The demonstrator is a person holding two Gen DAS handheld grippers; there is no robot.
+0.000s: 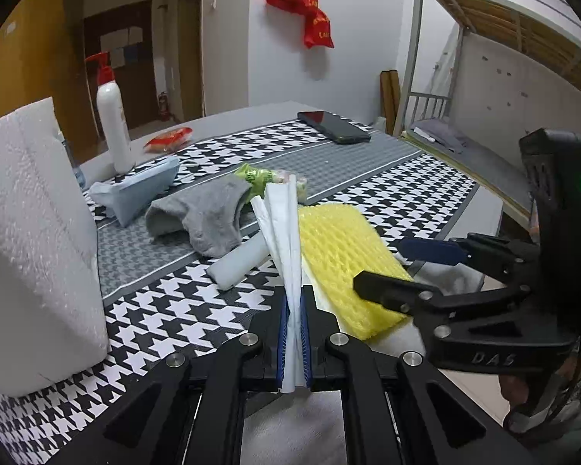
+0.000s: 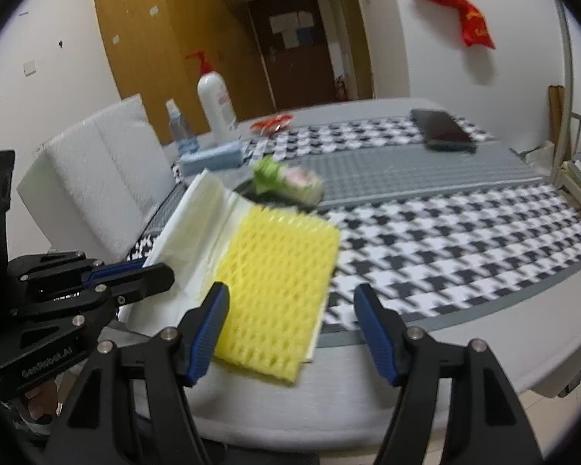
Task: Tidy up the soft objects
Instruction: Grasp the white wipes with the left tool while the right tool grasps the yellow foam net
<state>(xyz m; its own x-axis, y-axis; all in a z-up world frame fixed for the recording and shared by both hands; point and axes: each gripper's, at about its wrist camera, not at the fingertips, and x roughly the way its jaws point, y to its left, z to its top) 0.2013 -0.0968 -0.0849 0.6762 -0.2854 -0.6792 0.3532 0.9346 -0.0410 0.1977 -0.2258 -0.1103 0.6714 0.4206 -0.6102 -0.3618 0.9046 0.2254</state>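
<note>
My left gripper is shut on the edge of a white foam sheet, lifting that side; the sheet also shows in the right wrist view. A yellow foam net lies on the sheet, also seen from the right wrist. My right gripper is open and empty, hovering over the net's near edge; it shows at the right of the left wrist view. A grey sock, a white foam roll and a blue cloth lie behind.
A large white foam block stands at the left. A pump bottle, red packet, green wrapped item and black phone sit further back on the houndstooth mat. A bunk bed stands at the right.
</note>
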